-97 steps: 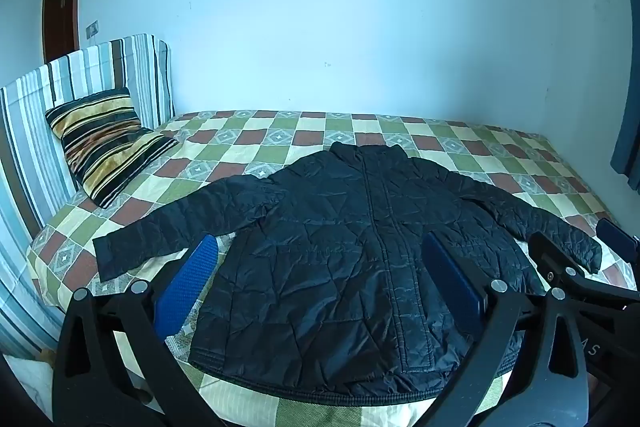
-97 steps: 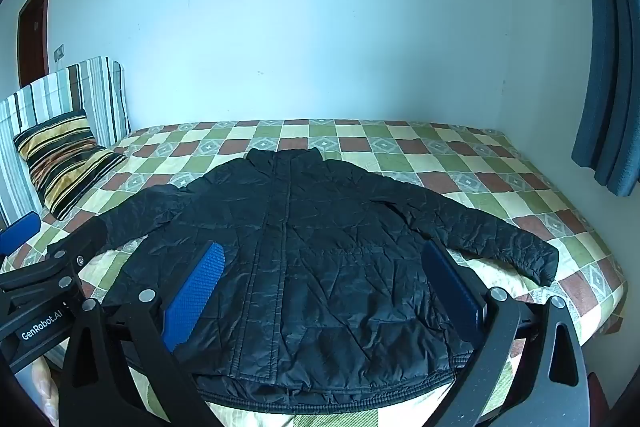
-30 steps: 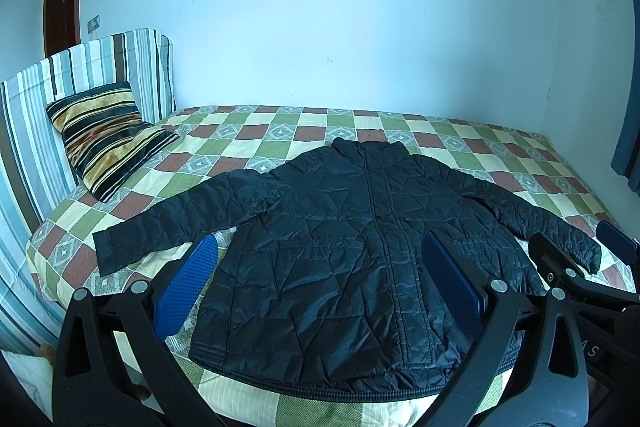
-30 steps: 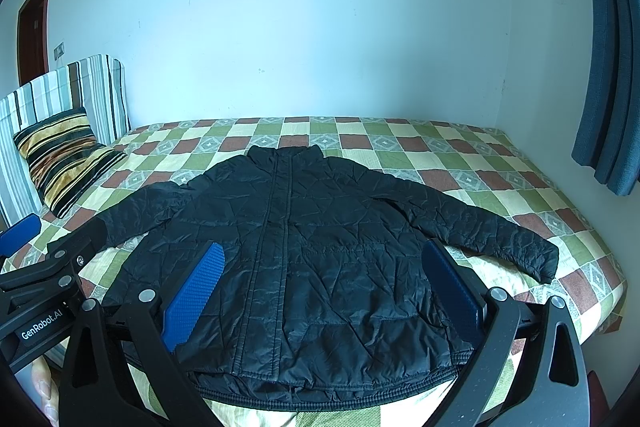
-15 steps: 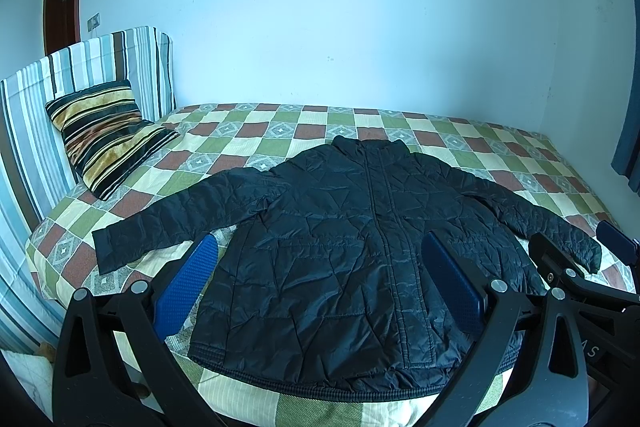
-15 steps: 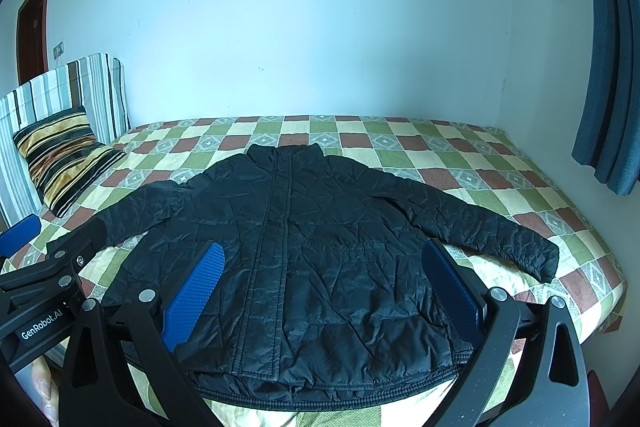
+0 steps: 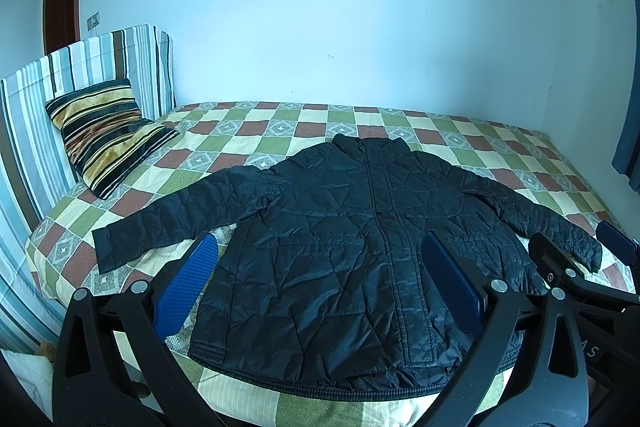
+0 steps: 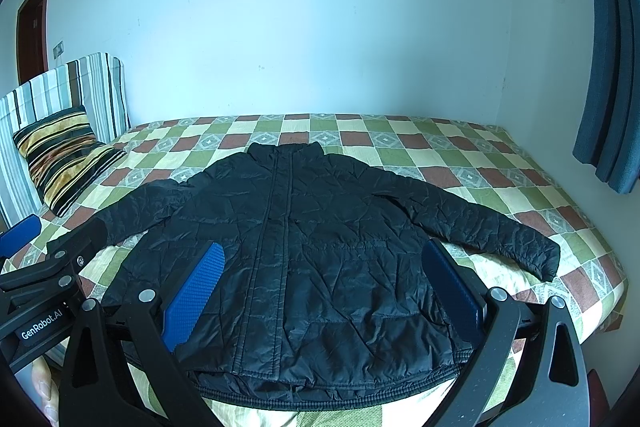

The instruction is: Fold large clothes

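Jacket [image 7: 352,247], black and quilted, lies spread flat on the checkered bed [image 7: 280,123]; both tongs, left gripper [image 7: 320,279] and right gripper [image 8: 322,281], hover wide apart and empty, best pinching each sleeve cuff first.

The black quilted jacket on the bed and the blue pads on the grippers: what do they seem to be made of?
The black quilted jacket looks like thin padded synthetic, perhaps nylon: faint sheen, fine crinkles, stitched diamond panels. The blue pads on the open right gripper look like textured rubber or soft plastic, matte with a dotted grid; which one, I cannot tell.
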